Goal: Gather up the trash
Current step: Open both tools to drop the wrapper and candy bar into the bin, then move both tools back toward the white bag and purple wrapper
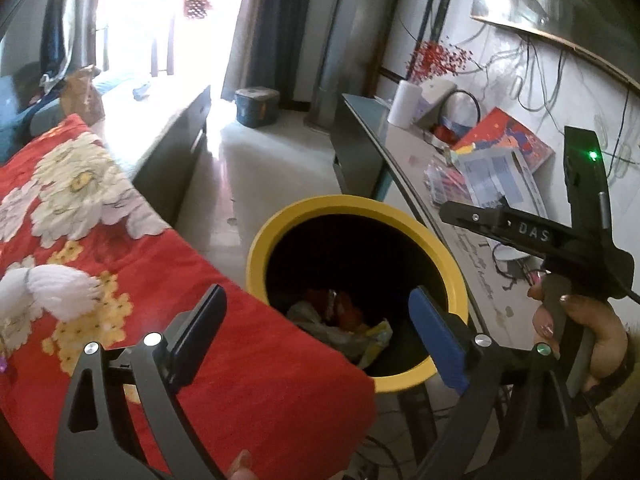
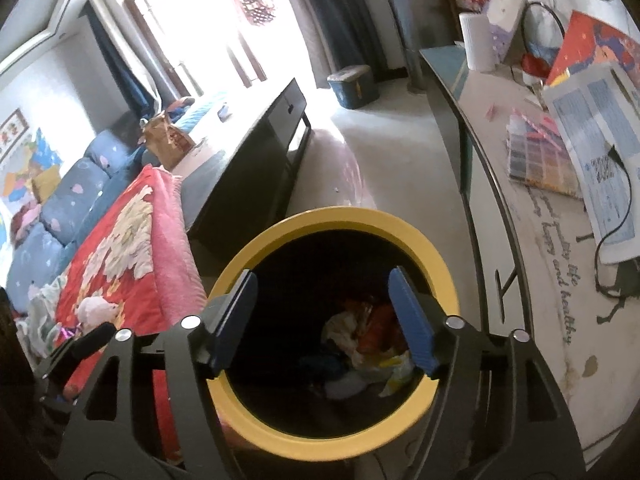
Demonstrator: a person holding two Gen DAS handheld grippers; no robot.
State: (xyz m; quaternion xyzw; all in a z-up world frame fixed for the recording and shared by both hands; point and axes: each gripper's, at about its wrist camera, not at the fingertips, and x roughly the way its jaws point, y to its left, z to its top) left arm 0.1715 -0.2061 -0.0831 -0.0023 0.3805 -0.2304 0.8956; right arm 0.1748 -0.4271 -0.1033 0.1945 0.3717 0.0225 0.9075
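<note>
Trash (image 2: 372,340) lies crumpled at the bottom of the yellow-rimmed bin (image 2: 344,220), directly below and between my right gripper (image 2: 324,320) jaws. Both pairs stand apart, nothing between them. My left gripper (image 1: 316,336) jaws straddle the bin's near rim and the red blanket (image 1: 120,240).
</note>
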